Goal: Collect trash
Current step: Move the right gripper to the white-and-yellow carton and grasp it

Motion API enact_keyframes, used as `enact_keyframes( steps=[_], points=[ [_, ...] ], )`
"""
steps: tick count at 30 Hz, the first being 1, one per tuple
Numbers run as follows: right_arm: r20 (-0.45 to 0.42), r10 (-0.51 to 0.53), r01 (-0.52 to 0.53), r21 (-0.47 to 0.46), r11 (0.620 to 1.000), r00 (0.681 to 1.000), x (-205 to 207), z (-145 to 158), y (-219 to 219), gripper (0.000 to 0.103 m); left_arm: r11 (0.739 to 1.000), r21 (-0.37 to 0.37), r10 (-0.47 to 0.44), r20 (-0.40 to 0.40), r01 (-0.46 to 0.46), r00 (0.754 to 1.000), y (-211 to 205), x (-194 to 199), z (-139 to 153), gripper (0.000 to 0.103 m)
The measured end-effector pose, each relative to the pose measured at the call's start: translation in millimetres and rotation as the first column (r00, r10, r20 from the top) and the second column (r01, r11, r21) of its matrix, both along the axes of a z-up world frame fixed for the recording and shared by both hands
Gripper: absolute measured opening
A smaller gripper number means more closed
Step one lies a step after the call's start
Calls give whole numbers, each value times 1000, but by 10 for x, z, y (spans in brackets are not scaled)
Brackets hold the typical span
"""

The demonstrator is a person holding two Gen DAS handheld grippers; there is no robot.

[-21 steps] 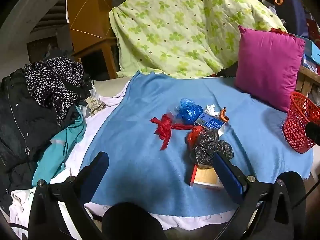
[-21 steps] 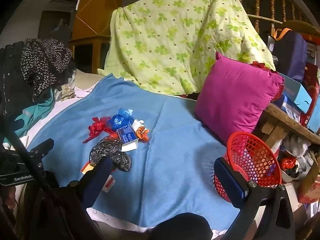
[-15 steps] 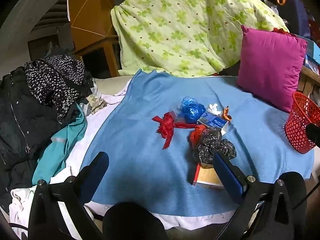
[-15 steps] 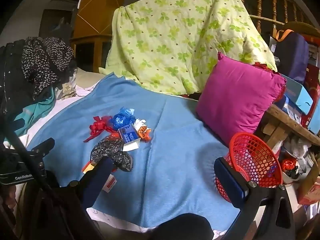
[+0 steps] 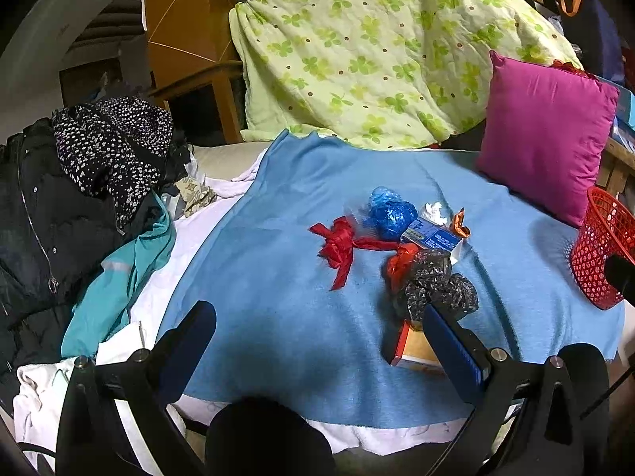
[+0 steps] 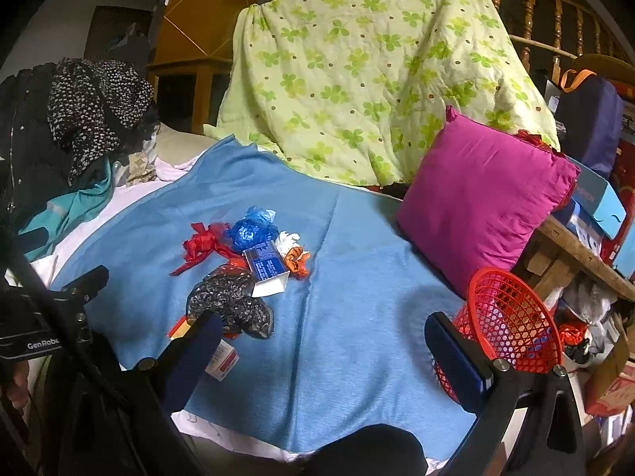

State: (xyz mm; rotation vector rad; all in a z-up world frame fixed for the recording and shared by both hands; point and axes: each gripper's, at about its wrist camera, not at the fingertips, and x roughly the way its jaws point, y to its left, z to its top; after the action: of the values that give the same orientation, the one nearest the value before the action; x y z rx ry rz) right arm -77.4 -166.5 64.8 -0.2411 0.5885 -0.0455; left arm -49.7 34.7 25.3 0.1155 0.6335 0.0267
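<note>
Both grippers, left gripper (image 5: 317, 337) and right gripper (image 6: 321, 341), hang spread wide and empty over the blue blanket (image 5: 278, 317), so take the black crumpled bag (image 6: 232, 303) (centre-left, nearest piece) first, then drop it into the red basket (image 6: 512, 317) at lower right.

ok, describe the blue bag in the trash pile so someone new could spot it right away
Start at the blue blanket spread over the bed, in front of the green clover quilt. A small heap of trash lies near its middle. The blue bag is the crumpled shiny plastic ball at the heap's far edge, between the red ribbon and white tissue; it is the only blue plastic wad there.
</note>
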Motion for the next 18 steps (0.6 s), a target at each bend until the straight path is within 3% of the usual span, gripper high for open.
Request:
enact_keyframes(
  steps=[10,16,18],
  points=[
    [-7,33,-32,24,999,999,39,-35,54,103,1000,-8,16,-20,-16,1000,125,62,-127,103],
    [-43,234,-227,137,964,971,117,-307,124,103,996,-26,83,-82,-85,993,421,205,-359,103],
    [-49,308,-301,111,947,950,205,-524,244,103,993,-31,106,-102,-110,989,530,258,-439,103]
  ],
)
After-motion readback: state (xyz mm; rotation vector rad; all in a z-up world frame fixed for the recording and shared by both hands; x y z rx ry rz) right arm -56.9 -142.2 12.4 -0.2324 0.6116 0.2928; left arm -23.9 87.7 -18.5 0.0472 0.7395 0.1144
